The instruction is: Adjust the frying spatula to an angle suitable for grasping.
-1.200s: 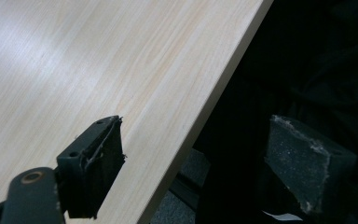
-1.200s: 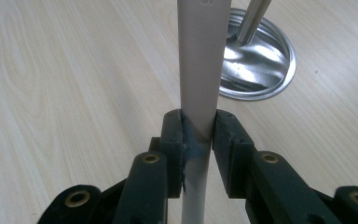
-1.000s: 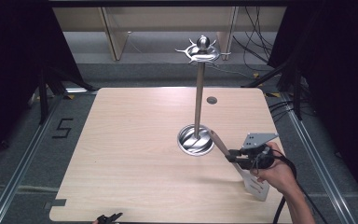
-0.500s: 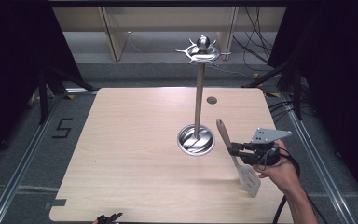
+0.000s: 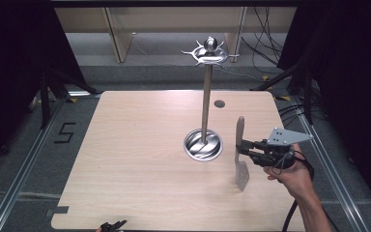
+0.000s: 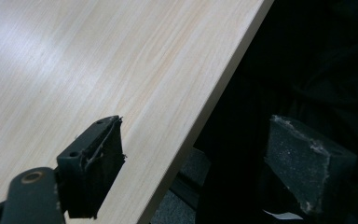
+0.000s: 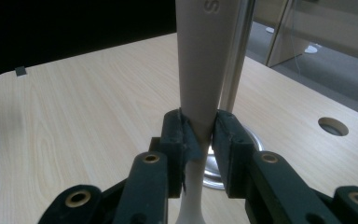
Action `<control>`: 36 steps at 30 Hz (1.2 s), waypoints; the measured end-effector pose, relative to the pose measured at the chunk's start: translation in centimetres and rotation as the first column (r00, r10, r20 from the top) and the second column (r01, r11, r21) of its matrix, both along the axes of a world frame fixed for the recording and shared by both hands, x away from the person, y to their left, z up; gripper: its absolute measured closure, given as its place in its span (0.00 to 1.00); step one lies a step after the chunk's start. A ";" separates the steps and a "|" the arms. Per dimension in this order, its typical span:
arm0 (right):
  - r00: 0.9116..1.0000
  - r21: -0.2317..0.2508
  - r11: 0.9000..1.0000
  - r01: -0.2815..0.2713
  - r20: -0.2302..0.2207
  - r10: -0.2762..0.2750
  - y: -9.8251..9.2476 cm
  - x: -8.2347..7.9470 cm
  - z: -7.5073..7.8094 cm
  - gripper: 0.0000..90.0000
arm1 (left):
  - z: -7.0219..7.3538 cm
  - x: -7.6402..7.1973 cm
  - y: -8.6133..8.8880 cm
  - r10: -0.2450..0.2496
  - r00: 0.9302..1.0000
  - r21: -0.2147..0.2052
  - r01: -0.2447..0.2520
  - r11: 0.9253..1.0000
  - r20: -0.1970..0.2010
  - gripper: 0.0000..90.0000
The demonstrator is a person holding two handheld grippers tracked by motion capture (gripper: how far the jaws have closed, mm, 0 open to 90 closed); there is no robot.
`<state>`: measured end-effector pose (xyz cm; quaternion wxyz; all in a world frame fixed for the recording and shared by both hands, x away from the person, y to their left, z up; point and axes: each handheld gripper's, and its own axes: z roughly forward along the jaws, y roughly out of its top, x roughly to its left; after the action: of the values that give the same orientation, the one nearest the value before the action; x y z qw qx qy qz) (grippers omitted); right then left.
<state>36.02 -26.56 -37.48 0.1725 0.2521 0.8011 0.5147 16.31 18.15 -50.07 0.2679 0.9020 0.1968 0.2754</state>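
Pale wood table (image 5: 125, 159) under dark curtains; your left claw (image 6: 200, 168) gapes wide with nothing in it at the near edge; mid-table stands the steel hanging rack (image 5: 205, 104); your right claw (image 5: 244, 147) is clamped on the spatula (image 5: 240, 154), upright just beside the rack; it looks light, stiff and smooth, so keep hold at the narrow neck.
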 end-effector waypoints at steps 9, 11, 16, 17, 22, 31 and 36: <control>0.999 0.045 0.999 -0.012 0.050 0.010 0.7 0.3 0.7 0.84 | -0.2 0.2 0.0 -0.002 1.000 -0.002 0.002 1.000 -0.007 0.20; 0.999 0.057 0.998 -0.013 0.052 0.010 1.0 0.2 1.1 0.84 | -0.1 0.1 0.0 -0.019 0.999 -0.008 0.019 1.000 -0.031 0.20; 0.997 0.046 0.999 -0.006 0.077 0.002 1.7 0.4 2.4 0.84 | -0.3 0.2 0.0 -0.003 1.000 -0.005 0.003 1.000 -0.017 0.20; 0.996 0.056 0.998 0.006 0.089 -0.011 1.9 0.5 2.6 0.84 | -0.3 0.2 0.0 0.005 1.000 -0.009 -0.006 1.000 -0.008 0.20; 0.995 0.046 0.999 0.022 0.092 -0.026 2.6 1.2 3.8 0.84 | -0.2 0.2 0.1 -0.002 1.000 -0.010 0.002 1.000 -0.022 0.20; 0.994 0.024 0.999 0.047 0.098 -0.049 3.4 2.3 5.6 0.84 | -0.1 0.2 0.1 0.004 1.000 0.001 -0.004 1.000 -0.007 0.20; 0.994 0.019 0.999 0.045 0.097 -0.046 4.1 2.8 6.5 0.84 | -0.2 0.2 0.1 0.005 1.000 0.002 -0.005 1.000 -0.008 0.20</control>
<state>38.85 -22.47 -30.95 0.2210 0.2464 0.7815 0.5289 16.51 18.22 -50.24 0.2658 0.9027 0.2001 0.2729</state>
